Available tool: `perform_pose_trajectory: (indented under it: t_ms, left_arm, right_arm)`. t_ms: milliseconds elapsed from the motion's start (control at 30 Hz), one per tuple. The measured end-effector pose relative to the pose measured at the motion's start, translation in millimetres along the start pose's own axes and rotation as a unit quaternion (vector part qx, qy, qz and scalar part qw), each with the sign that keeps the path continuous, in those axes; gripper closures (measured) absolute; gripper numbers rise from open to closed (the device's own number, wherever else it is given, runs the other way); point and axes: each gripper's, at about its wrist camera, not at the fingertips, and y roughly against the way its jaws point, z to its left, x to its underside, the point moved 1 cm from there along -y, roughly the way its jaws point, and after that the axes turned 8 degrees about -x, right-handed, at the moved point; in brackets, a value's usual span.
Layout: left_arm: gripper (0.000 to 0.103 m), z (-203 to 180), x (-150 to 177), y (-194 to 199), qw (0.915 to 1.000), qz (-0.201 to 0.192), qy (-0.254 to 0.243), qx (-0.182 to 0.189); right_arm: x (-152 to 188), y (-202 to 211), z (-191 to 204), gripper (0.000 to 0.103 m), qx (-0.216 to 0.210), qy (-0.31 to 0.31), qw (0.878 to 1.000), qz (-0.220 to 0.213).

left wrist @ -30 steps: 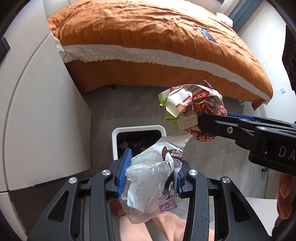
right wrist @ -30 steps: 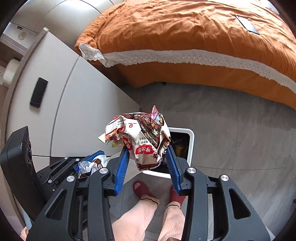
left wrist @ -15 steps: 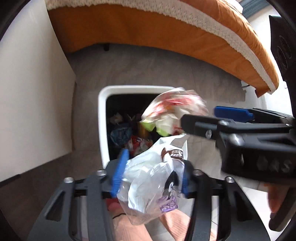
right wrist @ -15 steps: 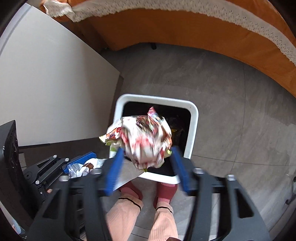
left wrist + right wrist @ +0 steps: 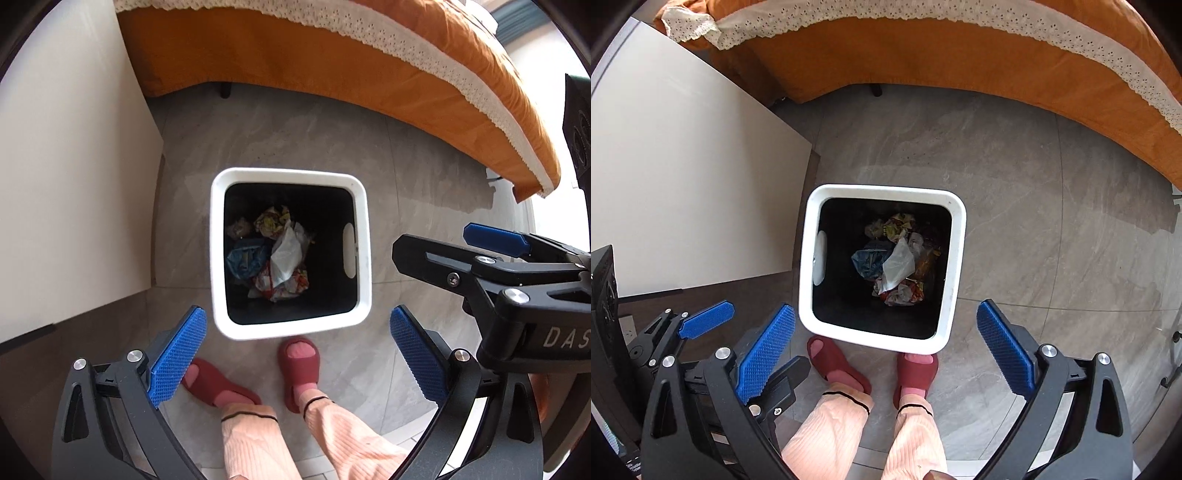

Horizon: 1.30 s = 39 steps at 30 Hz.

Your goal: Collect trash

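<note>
Both the left gripper (image 5: 297, 360) and right gripper (image 5: 884, 347) are opening, nothing between their jaws, while crumpled wrappers (image 5: 275, 254), light, soft and pinchable at any fold, are lying in the white bin (image 5: 364, 236).

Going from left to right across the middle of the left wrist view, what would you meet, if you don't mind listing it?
White cabinet panel → grey tiled floor → white square trash bin with a black inside, crumpled wrappers in it → grey floor again → black right gripper with blue pads, jaws opening and empty.
</note>
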Motion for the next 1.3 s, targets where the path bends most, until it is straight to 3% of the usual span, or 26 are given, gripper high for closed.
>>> perform_pose_trajectory:
  t_ms: [300, 400, 533, 700, 933, 1067, 1167, 1300]
  left_arm:
    - [0.005, -22, 18, 126, 0.9975, -0.062, -0.004, -0.034]
    - [0.005, -26, 28, 185, 0.9935, -0.099, 0.015, -0.053]
    - [0.005, -24, 45, 249, 0.9854, -0.146, 0.051, -0.071]
    - [0.005, -14, 74, 342, 0.9599, -0.231, 0.11, -0.116]
    - [0.005, 15, 124, 441, 0.9153, -0.326, 0.17, -0.165]
    - [0.005, 45, 163, 483, 0.8925, -0.357, 0.196, -0.194]
    - [0.005, 69, 197, 510, 0.8793, -0.37, 0.211, -0.213]
    - [0.005, 100, 240, 529, 0.8571, -0.382, 0.21, -0.274]
  right_arm:
    - [19, 115, 27, 0.005, -0.044, -0.001, 0.997, -0.063]
    - [26, 169, 45, 0.005, -0.064, 0.017, 0.992, -0.108]
    - [39, 242, 80, 0.005, -0.081, 0.075, 0.976, -0.189]
    - [60, 309, 134, 0.005, -0.075, 0.168, 0.943, -0.276]
    - [105, 378, 221, 0.005, -0.064, 0.289, 0.878, -0.377]
    - [133, 393, 265, 0.005, -0.086, 0.314, 0.856, -0.402]
    - [158, 397, 306, 0.005, -0.109, 0.329, 0.847, -0.403]
    - [191, 390, 362, 0.005, -0.121, 0.362, 0.833, -0.401]
